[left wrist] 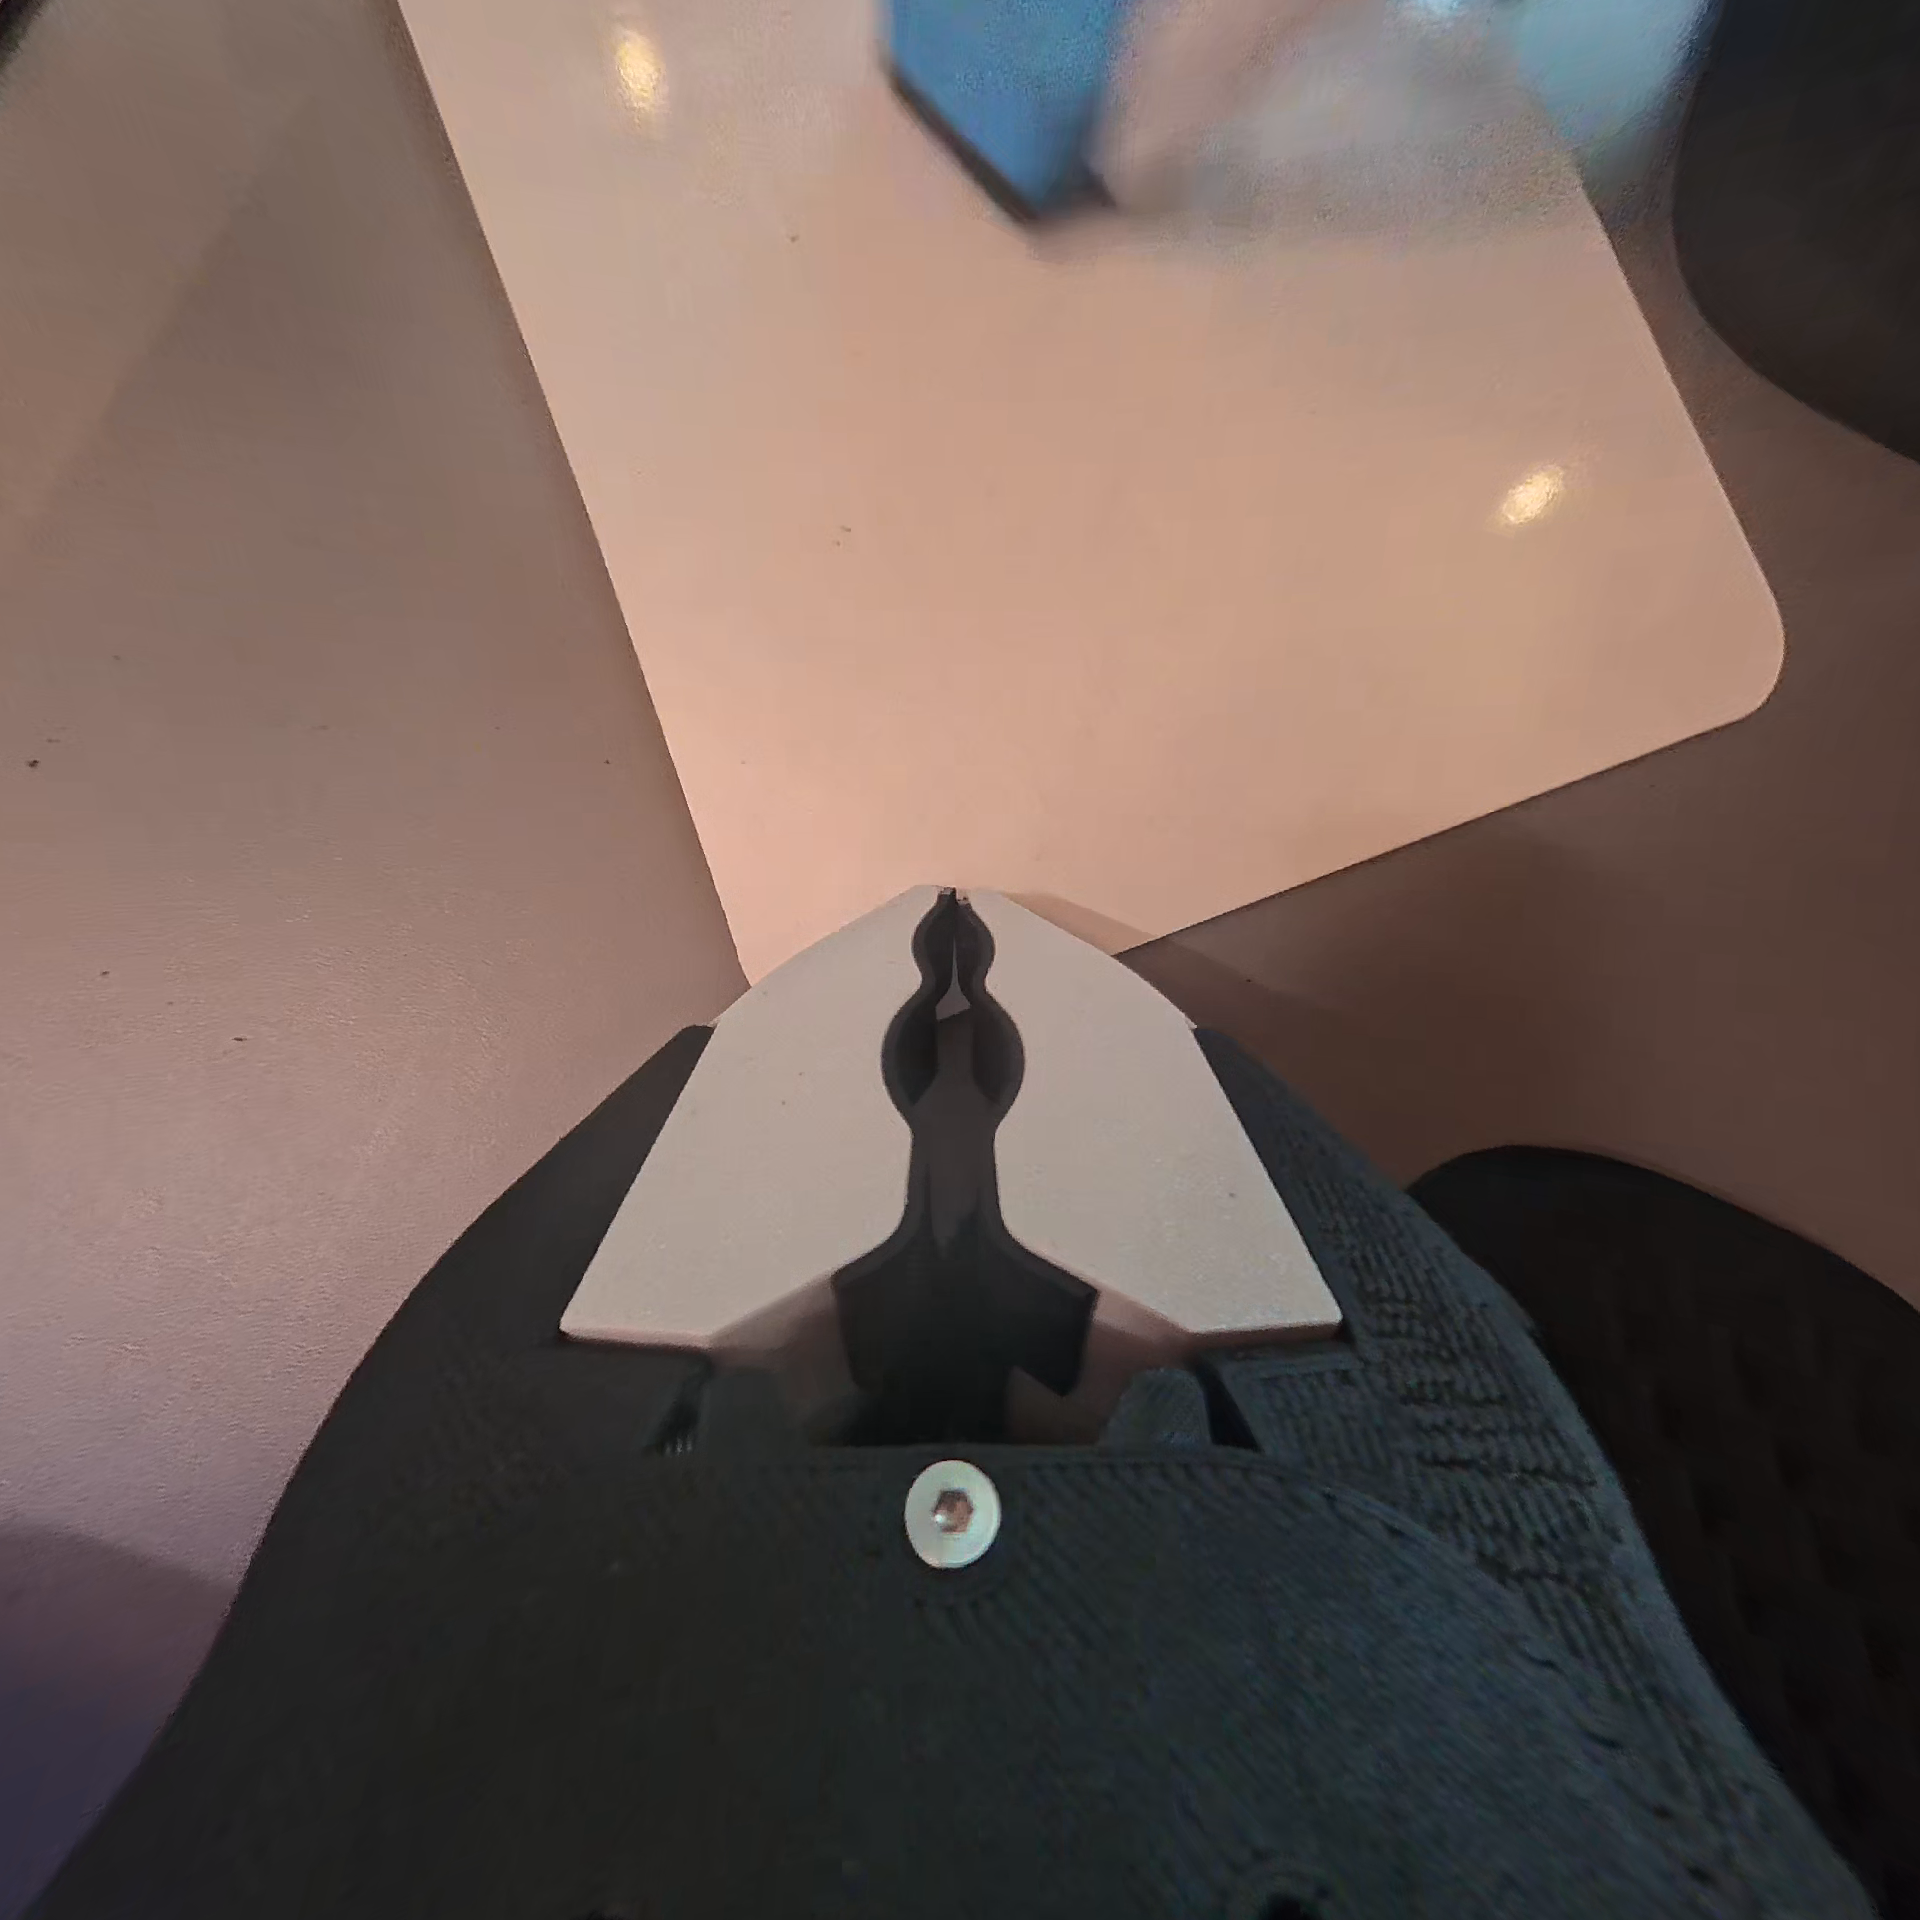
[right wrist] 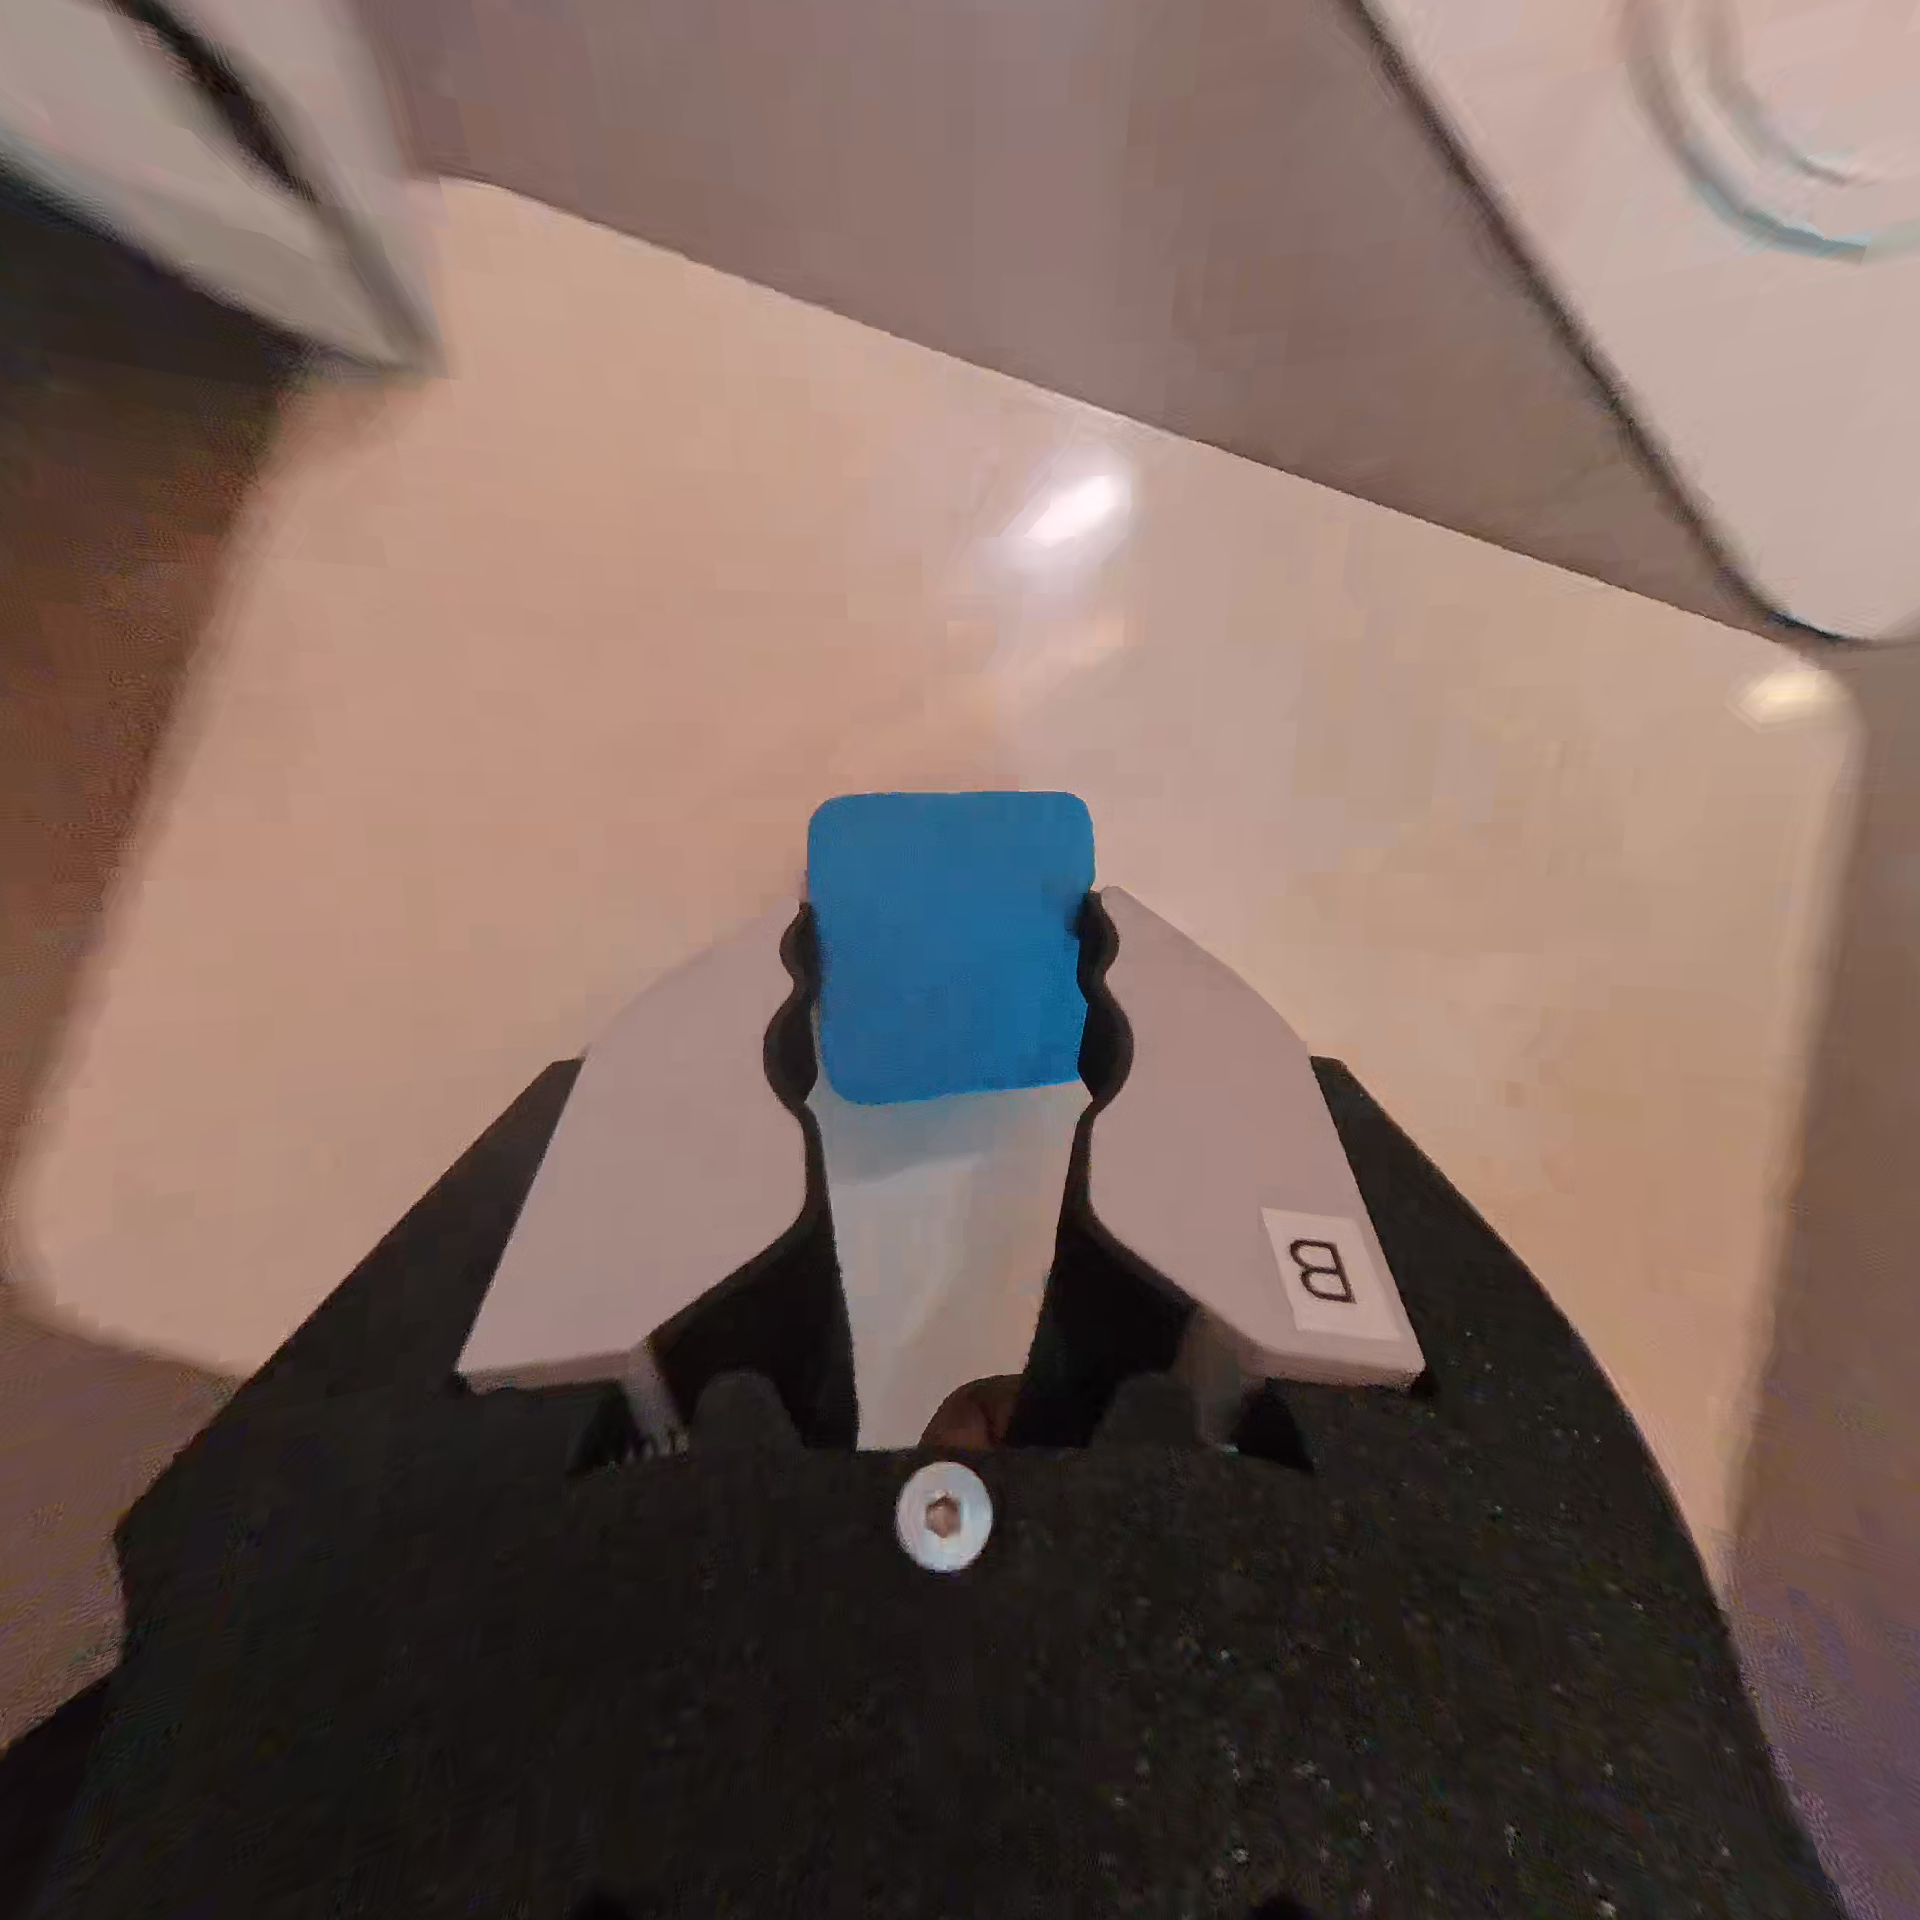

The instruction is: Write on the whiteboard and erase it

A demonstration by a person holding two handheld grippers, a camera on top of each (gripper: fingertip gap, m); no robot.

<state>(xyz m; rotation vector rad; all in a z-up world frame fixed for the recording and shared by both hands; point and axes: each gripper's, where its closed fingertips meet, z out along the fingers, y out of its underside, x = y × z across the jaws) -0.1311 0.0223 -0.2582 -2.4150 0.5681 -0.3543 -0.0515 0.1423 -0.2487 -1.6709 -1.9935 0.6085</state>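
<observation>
While my left gripper (left wrist: 951, 896) sits clenched on nothing, its two pale fingers (left wrist: 800, 1122) meeting at the tips, it rests at the near corner of the whiteboard (left wrist: 1039, 540), which lies flat on the pinkish bench (left wrist: 260, 623). From the left wrist view the board runs away from me at a slant, its rounded corner off to the right, its surface bare of any marks I can make out and glossy with a few lamp reflections. At the far end of the board a blue eraser (left wrist: 987, 94) shows, badly smeared by motion, with what I take to be my right gripper (left wrist: 1278, 135) as a grey blur beside it.

My right gripper (right wrist: 948, 914) is grasping the blue eraser (right wrist: 948, 956): the wavy inner faces of both fingers (right wrist: 665, 1164) press against its left and right sides, and the pad juts out past the tips over the whiteboard (right wrist: 520, 727). Whether the eraser's underside is touching the board I cannot tell from here. A small white sticker (right wrist: 1325, 1270) sits on the right finger. Beyond the board's far edge lies a strip of bench (right wrist: 935, 239), and a white object with a round moulded shape (right wrist: 1714, 260) fills the upper right corner. A blurred pale shape crosses the upper left.
</observation>
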